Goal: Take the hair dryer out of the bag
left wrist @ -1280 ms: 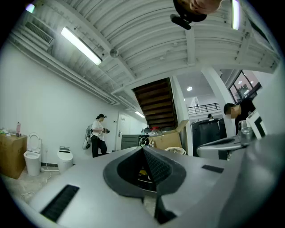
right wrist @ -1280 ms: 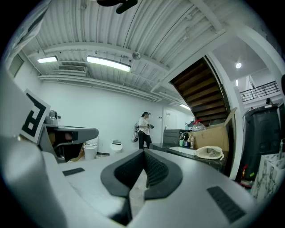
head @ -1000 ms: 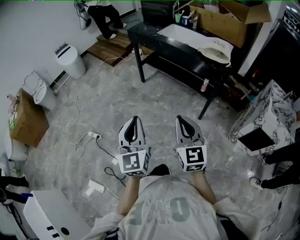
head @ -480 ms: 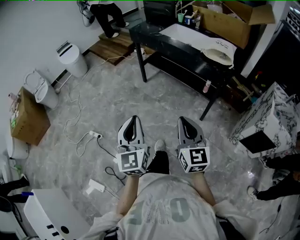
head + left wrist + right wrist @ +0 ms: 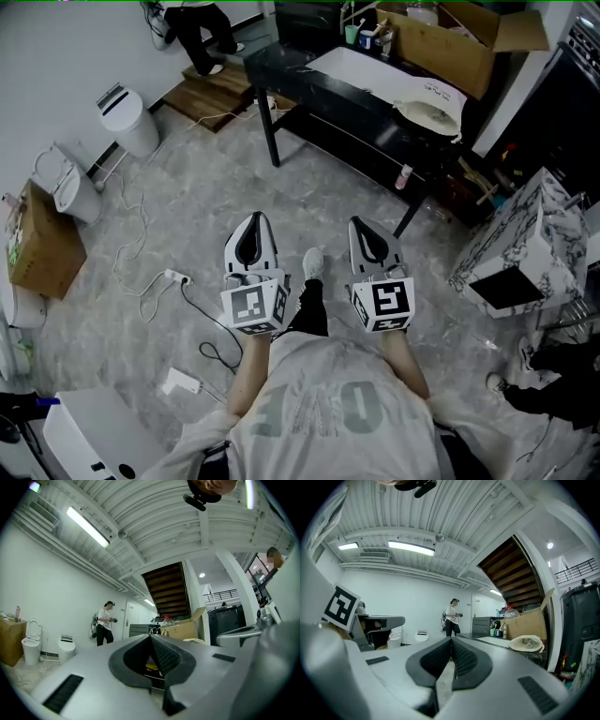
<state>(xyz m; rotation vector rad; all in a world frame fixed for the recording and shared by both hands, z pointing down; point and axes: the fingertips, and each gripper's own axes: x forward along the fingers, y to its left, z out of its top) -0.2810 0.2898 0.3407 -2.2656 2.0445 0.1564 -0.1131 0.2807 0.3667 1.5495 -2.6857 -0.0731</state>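
A cream drawstring bag lies on the right end of the black table, a few steps ahead of me; it also shows as a pale bag in the right gripper view. No hair dryer shows anywhere. My left gripper and right gripper are held side by side at waist height over the floor, both pointing at the table and well short of it. The left gripper's jaws meet at the tips with nothing between them. The right gripper's jaws are likewise shut and empty.
An open cardboard box and cups stand on the table behind the bag. A white bin, a toilet and a brown box line the left wall. Cables and a power strip cross the floor. A marbled box stands at right. A person stands far back.
I have stepped forward; both grippers moved together toward the table, which now lies closer. One foot now shows between the grippers. Both stay shut.
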